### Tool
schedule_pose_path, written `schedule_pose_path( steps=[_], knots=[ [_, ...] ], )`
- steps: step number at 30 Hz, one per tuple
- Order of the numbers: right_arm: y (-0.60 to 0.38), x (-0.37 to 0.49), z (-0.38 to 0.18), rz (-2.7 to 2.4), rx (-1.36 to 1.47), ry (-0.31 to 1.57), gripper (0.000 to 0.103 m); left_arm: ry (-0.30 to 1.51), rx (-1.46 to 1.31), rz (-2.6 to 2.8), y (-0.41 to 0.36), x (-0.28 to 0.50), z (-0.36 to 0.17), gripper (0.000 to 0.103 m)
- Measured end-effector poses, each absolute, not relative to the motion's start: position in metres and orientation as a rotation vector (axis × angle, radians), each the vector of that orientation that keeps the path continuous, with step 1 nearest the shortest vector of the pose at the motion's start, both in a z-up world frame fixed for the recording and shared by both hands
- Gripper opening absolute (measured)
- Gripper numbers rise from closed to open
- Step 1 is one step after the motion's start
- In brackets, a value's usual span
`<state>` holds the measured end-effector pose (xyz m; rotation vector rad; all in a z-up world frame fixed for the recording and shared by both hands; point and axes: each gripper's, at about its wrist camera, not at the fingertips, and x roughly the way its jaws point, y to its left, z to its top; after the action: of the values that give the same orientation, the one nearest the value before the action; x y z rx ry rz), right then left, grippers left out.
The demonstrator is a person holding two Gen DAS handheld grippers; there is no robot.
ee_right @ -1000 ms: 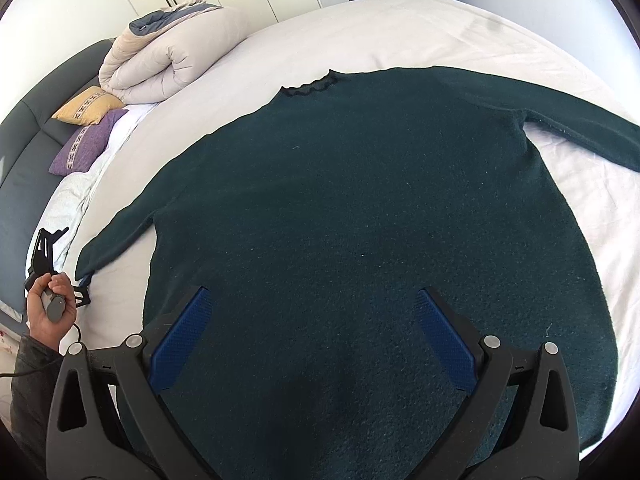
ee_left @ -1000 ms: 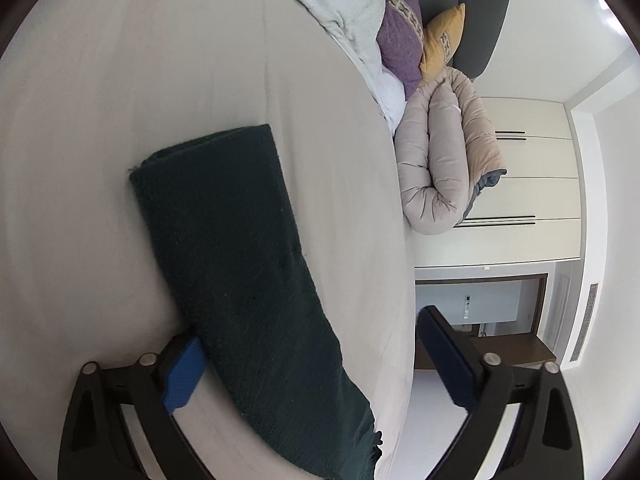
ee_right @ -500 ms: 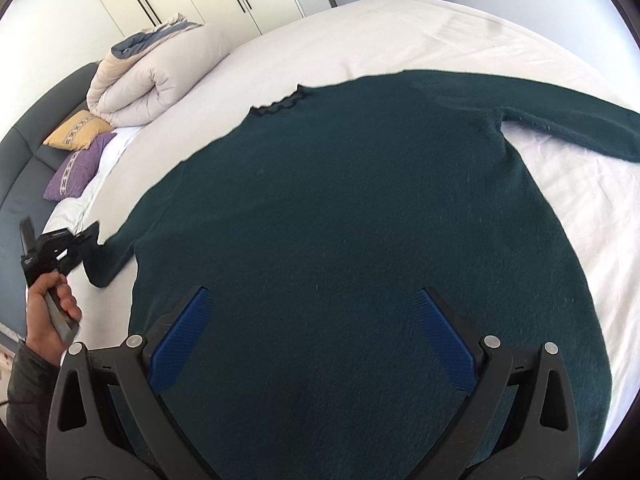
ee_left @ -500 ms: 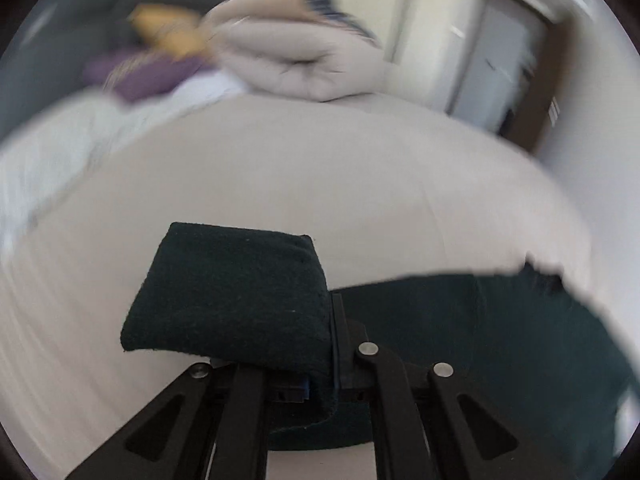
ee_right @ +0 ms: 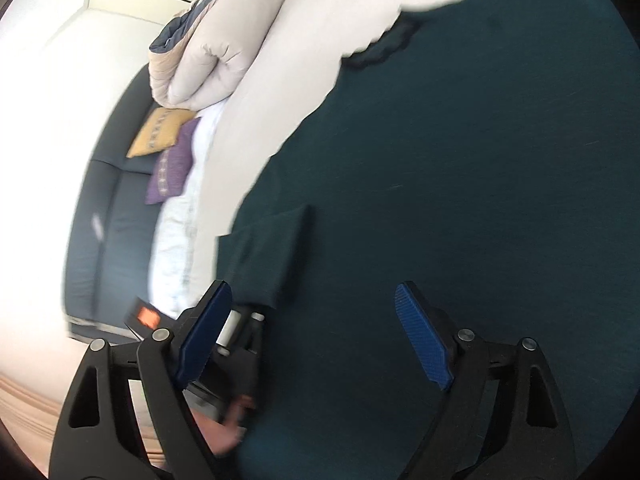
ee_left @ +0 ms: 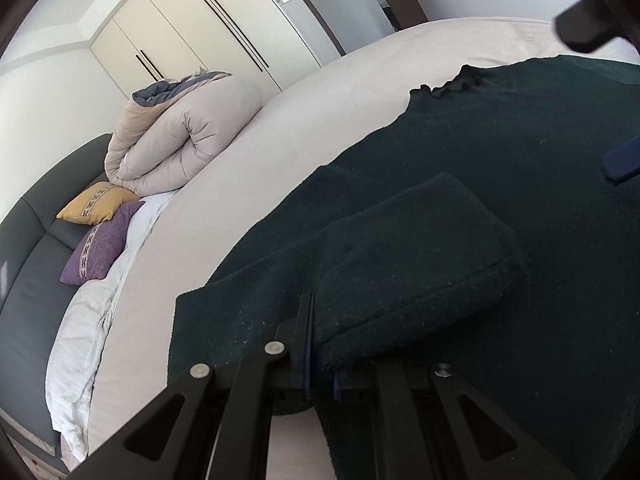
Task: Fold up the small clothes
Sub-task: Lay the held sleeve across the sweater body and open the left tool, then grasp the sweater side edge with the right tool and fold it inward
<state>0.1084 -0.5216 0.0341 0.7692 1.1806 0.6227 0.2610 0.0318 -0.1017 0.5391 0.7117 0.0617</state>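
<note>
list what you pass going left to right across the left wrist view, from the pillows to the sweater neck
purple pillow → yellow pillow → rolled duvet → bare sheet → folded sleeve held in the left gripper → sweater neck

The right wrist view was smeared by motion blur, so the sweater [ee_right: 460, 160] showed no knit texture and its collar [ee_right: 384, 46] was only a dark smudge. The sweater ran past the right and lower edges in both views. The left gripper [ee_left: 320, 380] had its pads buried under the sleeve [ee_left: 400, 264]. A hand [ee_right: 228, 436] stood half hidden behind the right gripper [ee_right: 316, 340].
</note>
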Motion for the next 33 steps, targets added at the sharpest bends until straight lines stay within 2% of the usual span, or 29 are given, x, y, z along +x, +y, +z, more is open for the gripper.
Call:
schedule_pose_path(
  steps=[4,6,10,12,15,16,18,20,22,28,33],
  knots=[
    [-0.481,0.144,0.004,0.669,0.901,1.28,0.083,0.715,0.475,0.049,0.038,0.258,-0.102,0.007],
    [-0.457,0.161,-0.009,0.689,0.908,1.326,0.075,0.706,0.447,0.044,0.04,0.256,-0.099,0.007],
    [-0.42,0.178,-0.026,0.676,0.867,1.378,0.046,0.699,0.401,0.034,0.045,0.256,-0.096,0.009],
    [-0.405,0.184,-0.033,0.667,0.839,1.383,0.04,0.695,0.384,0.035,0.047,0.256,-0.095,0.009],
    [-0.38,0.19,-0.036,0.663,0.759,1.374,0.021,0.698,0.359,0.034,0.05,0.256,-0.093,0.01],
    [-0.376,0.187,-0.035,0.664,0.729,1.37,0.01,0.699,0.35,0.029,0.051,0.255,-0.092,0.015],
    [-0.37,0.191,-0.032,0.654,0.666,1.354,0.008,0.689,0.326,0.021,0.054,0.251,-0.088,0.029],
    [-0.369,0.198,-0.025,0.641,0.624,1.321,0.007,0.673,0.265,-0.002,0.061,0.244,-0.079,0.052],
    [-0.379,0.202,-0.012,0.615,0.589,1.287,0.007,0.64,0.169,-0.023,0.074,0.235,-0.066,0.059],
    [-0.429,0.239,0.013,0.487,0.534,1.2,0.007,0.629,-0.068,0.009,0.12,0.239,-0.041,0.059],
    [-0.455,0.267,0.025,0.374,0.472,1.161,0.007,0.666,-0.202,0.024,0.146,0.257,-0.037,0.048]
  ],
)
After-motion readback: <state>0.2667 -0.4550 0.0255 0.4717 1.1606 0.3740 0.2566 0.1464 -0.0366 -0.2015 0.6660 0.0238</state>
